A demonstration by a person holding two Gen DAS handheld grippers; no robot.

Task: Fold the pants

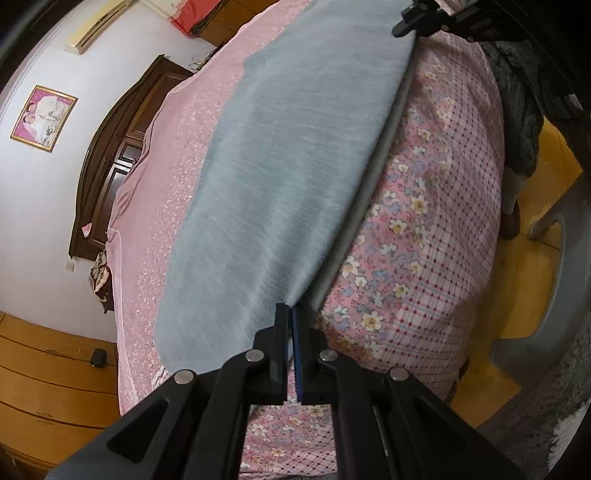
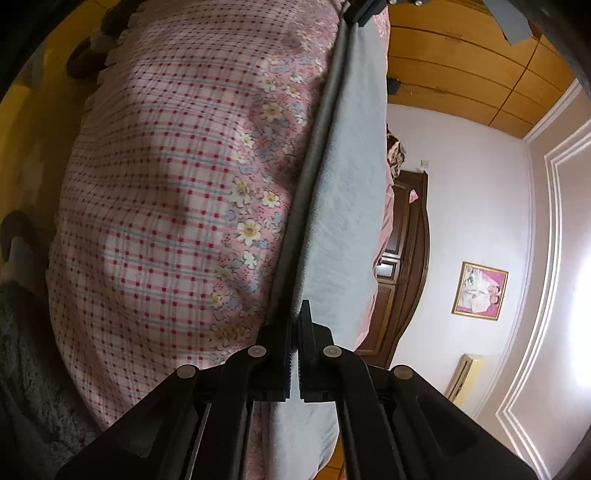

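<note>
Left claw: my left gripper (image 1: 290, 314) is clamped tight on one end of the pants' (image 1: 280, 177) dark grey band, a sliver of fabric pinched between the pads.
Right claw: my right gripper (image 2: 298, 314) is likewise closed on the other end of that band; in my left view it shows at the far top (image 1: 413, 20), in my right view the left one shows at the top (image 2: 364, 11).
Pants: the pale grey-blue pants (image 2: 343, 192) are stretched between my two claws, the band running along the near edge of the bed (image 1: 443, 229).
Spread: the rest of the cloth lies flat over the shiny pink bedspread (image 1: 162, 206), reaching toward the headboard (image 1: 110, 155).
Bed side: the checked and flowered sheet (image 2: 155, 206) hangs down below the band.
Wall: a framed picture (image 2: 480, 290) hangs beyond the headboard.
</note>
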